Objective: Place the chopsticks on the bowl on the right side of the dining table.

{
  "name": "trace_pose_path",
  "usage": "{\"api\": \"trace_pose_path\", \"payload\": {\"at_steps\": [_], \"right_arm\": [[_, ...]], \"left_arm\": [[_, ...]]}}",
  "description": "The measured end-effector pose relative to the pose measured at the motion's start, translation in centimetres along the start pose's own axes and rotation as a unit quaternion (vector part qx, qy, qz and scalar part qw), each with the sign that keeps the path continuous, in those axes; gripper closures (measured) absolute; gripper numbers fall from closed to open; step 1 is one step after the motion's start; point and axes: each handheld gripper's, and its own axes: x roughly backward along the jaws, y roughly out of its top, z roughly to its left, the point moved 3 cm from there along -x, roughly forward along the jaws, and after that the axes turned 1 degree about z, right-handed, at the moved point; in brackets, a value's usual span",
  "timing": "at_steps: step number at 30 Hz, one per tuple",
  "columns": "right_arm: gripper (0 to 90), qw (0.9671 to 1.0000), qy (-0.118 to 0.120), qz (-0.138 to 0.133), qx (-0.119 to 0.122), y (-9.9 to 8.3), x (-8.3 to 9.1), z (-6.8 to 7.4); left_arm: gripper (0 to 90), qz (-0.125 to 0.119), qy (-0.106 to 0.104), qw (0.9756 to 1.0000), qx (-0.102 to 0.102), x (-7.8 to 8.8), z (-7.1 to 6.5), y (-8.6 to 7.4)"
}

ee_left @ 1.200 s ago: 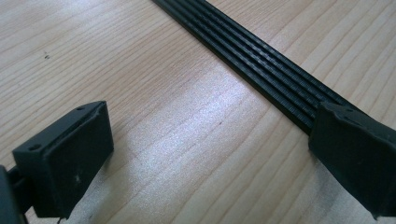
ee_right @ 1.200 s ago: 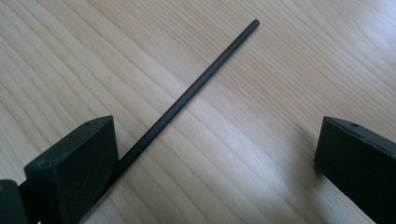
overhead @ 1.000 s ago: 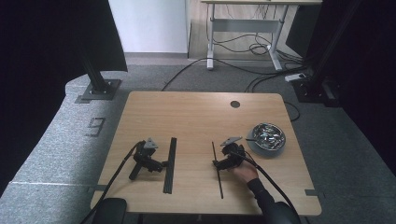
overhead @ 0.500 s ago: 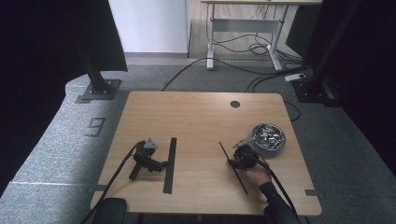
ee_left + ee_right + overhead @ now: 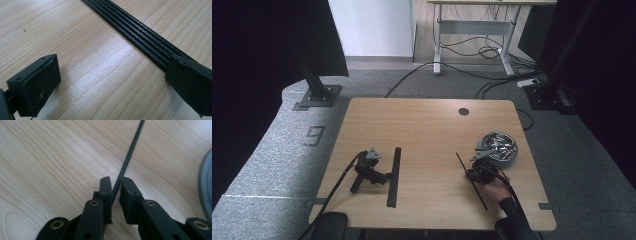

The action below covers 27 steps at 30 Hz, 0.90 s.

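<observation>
A thin black rod (image 5: 478,196) lies slanted across the right part of the wooden table (image 5: 427,125). My right gripper (image 5: 472,175), held by a hand, has just been closing its jaws and is now shut on it. In the right gripper view the rod (image 5: 132,147) runs up and away from between the pads of the right gripper (image 5: 115,182). My left gripper (image 5: 384,176) rests on the table at the left, open, beside a flat black ribbed strip (image 5: 395,162). In the left gripper view the strip (image 5: 135,32) passes just beyond the right pad, and bare wood lies between the jaws of the left gripper (image 5: 110,82).
A grey metal bowl (image 5: 500,148) with shiny parts inside stands close to the right of the right gripper; its rim (image 5: 206,182) shows at the right edge of the right gripper view. A round cable hole (image 5: 463,111) sits near the table's far edge.
The right gripper has moved rightward toward the bowl, carrying the rod with it; the rod has turned from nearly straight to slanted. The left gripper and strip have not moved.
</observation>
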Motion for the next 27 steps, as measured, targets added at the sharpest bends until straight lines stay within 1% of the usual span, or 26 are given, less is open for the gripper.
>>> {"api": "trace_pose_path", "payload": {"at_steps": [6,10,15,17,18,20,22,23,25,26,27], "right_arm": [[84.0,0.9999,0.002,0.011,-0.001,-0.6,0.6,-0.7],[85.7,0.9998,0.007,0.016,-0.001,-1.0,0.9,-1.1],[85.7,0.9995,0.009,0.029,0.003,-1.1,1.1,-1.2],[85.4,0.9994,0.005,0.033,0.006,-1.0,1.1,-1.1],[83.6,0.9993,0.002,0.036,0.008,-0.9,1.1,-1.0],[77.1,0.9992,-0.004,0.038,0.009,-0.8,1.2,-0.9],[67.2,0.9989,-0.017,0.043,0.01,-0.6,1.3,-1.0],[63.2,0.9986,-0.023,0.047,0.008,-0.5,1.5,-1.1],[55.1,0.9984,-0.023,0.051,-0.004,-0.3,1.8,-1.3],[52.4,0.9981,-0.021,0.058,-0.009,-0.2,1.9,-1.4],[48.5,0.9975,-0.024,0.065,-0.009,-0.1,2.0,-1.4]], "left_arm": [[0.0,0.0,0.0,1.0,0.0,0.0,0.0,0.0],[0.0,0.0,0.0,1.0,0.0,0.0,0.0,0.0],[0.0,0.0,0.0,1.0,0.001,0.0,0.0,0.0],[0.0,0.0,0.0,1.0,0.001,0.0,0.0,0.0],[0.0,0.0,0.0,1.0,0.001,0.0,0.0,0.0],[0.0,0.0,0.0,1.0,0.001,0.0,0.0,0.0],[0.0,-0.001,0.0,1.0,0.001,0.0,0.0,0.0],[0.0,-0.001,0.0,1.0,0.001,0.0,0.0,0.0],[0.0,-0.001,0.0,1.0,0.001,0.0,0.0,0.0],[0.0,-0.001,0.0,1.0,0.001,0.0,0.0,0.0],[0.0,-0.001,0.0,1.0,0.002,0.0,0.0,0.0]]}}
